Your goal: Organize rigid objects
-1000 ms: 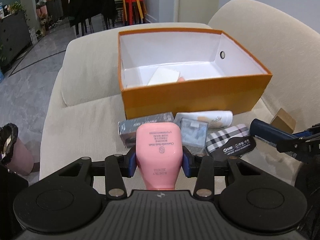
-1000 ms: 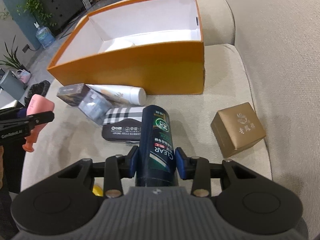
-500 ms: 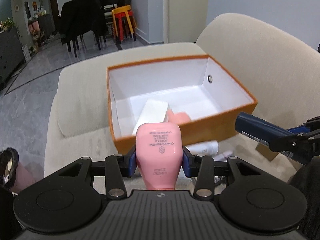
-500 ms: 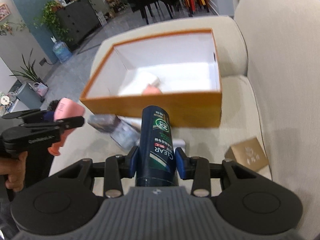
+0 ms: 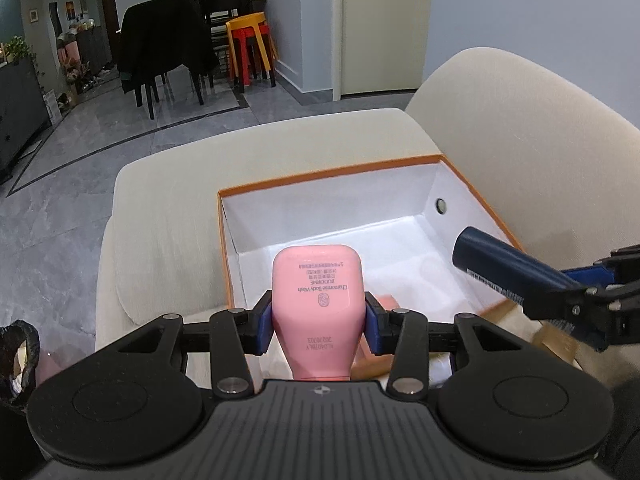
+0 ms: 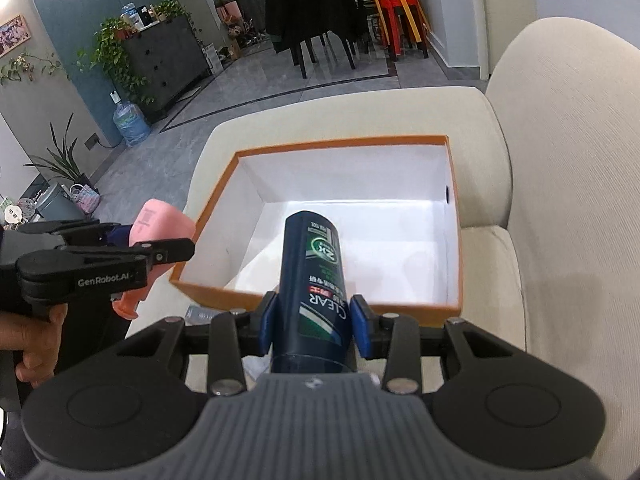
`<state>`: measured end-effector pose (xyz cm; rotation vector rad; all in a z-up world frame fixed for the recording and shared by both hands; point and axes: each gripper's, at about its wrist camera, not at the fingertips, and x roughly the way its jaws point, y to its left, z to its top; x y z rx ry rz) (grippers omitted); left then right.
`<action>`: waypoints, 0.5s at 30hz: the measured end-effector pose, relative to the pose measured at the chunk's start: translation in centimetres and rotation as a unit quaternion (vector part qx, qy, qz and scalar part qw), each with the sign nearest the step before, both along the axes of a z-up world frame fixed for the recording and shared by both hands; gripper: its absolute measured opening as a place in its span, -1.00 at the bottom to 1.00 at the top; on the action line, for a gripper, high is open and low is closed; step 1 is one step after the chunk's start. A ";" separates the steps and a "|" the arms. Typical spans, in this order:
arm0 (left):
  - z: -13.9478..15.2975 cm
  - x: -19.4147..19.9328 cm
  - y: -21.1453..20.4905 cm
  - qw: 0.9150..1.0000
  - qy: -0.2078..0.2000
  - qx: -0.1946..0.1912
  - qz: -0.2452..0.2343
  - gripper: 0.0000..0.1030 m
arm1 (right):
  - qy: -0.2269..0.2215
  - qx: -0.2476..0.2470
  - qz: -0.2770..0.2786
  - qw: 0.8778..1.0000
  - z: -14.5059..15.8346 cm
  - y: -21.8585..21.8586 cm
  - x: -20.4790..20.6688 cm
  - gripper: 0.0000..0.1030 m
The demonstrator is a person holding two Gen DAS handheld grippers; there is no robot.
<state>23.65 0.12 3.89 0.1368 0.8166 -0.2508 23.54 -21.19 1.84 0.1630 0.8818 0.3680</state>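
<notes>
My left gripper (image 5: 318,322) is shut on a pink body wash bottle (image 5: 318,300) and holds it above the near left part of the orange box (image 5: 320,184). My right gripper (image 6: 312,326) is shut on a dark blue CLEAR bottle (image 6: 314,276), held over the near wall of the same box (image 6: 340,146). The box has a white inside and sits on a cream sofa. In the left wrist view the blue bottle (image 5: 508,268) reaches in over the box's right side. In the right wrist view the pink bottle (image 6: 156,232) hangs by the box's left corner.
A pink item (image 5: 388,304) lies inside the box behind the pink bottle. A brown carton (image 5: 556,340) lies on the sofa seat (image 6: 492,280) by the box. The sofa backrest (image 6: 580,200) rises on the right. A black-lined bin (image 5: 16,352) stands at the far left.
Both grippers have risen and moved forward with their bottles, from above the loose items on the seat to over the box's near edge.
</notes>
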 end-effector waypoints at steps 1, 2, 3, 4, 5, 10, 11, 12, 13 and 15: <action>-0.1 0.6 -0.1 1.000 0.001 0.002 0.001 -0.04 | 0.001 -0.001 0.001 1.000 -0.1 0.2 0.6 -0.26; -0.1 1.5 -0.1 1.000 0.002 0.002 0.003 -0.04 | 0.002 -0.002 0.002 1.000 -0.2 0.3 1.3 -0.26; -0.3 2.2 -0.1 1.000 0.004 0.002 0.006 -0.04 | 0.003 -0.002 0.003 1.000 -0.3 0.5 2.1 -0.26; -0.4 2.9 -0.1 1.000 0.005 0.002 0.008 -0.04 | 0.003 -0.003 0.003 1.000 -0.5 0.7 2.6 -0.26; -0.6 3.8 -0.1 1.000 0.006 0.002 0.009 -0.04 | 0.003 -0.005 0.003 1.000 -0.7 0.7 3.3 -0.26; -2.3 6.6 -0.5 1.000 0.020 0.012 0.009 -0.04 | 0.012 -0.015 0.002 1.000 -2.1 1.2 6.7 -0.26; -2.7 7.1 -0.6 1.000 0.024 0.013 0.009 -0.04 | 0.016 -0.018 0.002 1.000 -2.4 1.3 7.3 -0.26; -3.1 7.4 -0.7 0.999 0.029 0.014 0.010 -0.04 | 0.019 -0.021 0.003 1.000 -2.8 1.4 7.8 -0.26; -3.6 7.8 -0.8 0.999 0.033 0.016 0.010 -0.04 | 0.023 -0.023 0.003 0.999 -3.2 1.4 8.3 -0.26; -4.6 8.3 -1.1 0.999 0.043 0.026 0.007 -0.04 | 0.029 -0.027 0.005 0.999 -3.9 1.5 9.2 -0.26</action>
